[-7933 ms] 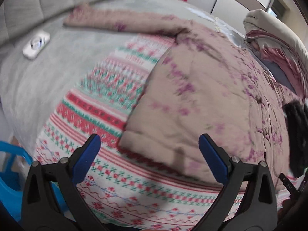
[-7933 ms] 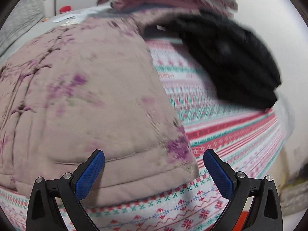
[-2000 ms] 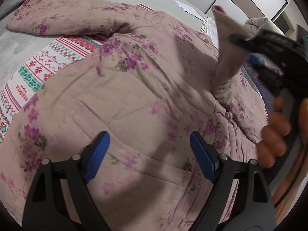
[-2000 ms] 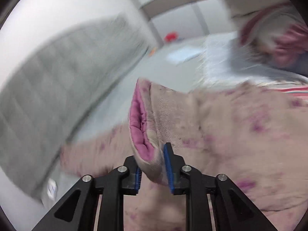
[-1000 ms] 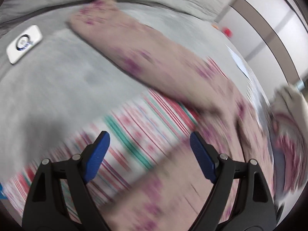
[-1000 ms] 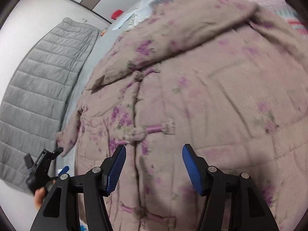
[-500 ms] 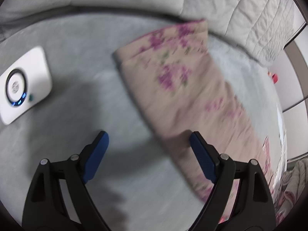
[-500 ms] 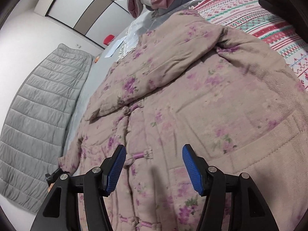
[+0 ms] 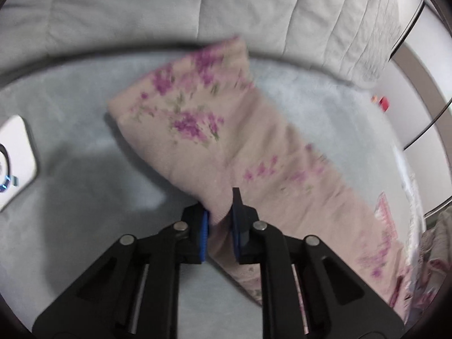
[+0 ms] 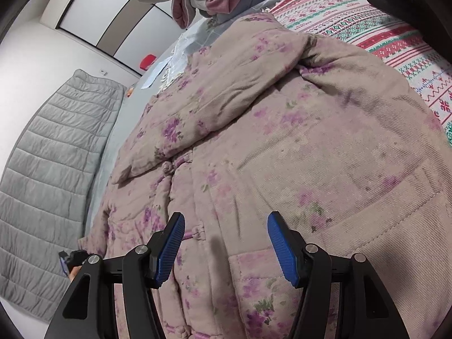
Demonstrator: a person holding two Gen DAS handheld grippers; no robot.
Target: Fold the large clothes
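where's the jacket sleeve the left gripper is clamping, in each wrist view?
Left wrist: the sleeve runs from upper centre down to the right; the left gripper is shut on its edge, bottom centre.
Right wrist: mostly hidden; only its root shows at the lower left, where the floral jacket meets the left gripper. The right gripper is open above the jacket.
Shared landmark: the grey quilted headboard.

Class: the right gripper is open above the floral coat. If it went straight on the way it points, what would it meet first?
Most likely the floral coat itself: the open right gripper points at its buttoned front, near a knot button. Depth is uncertain.
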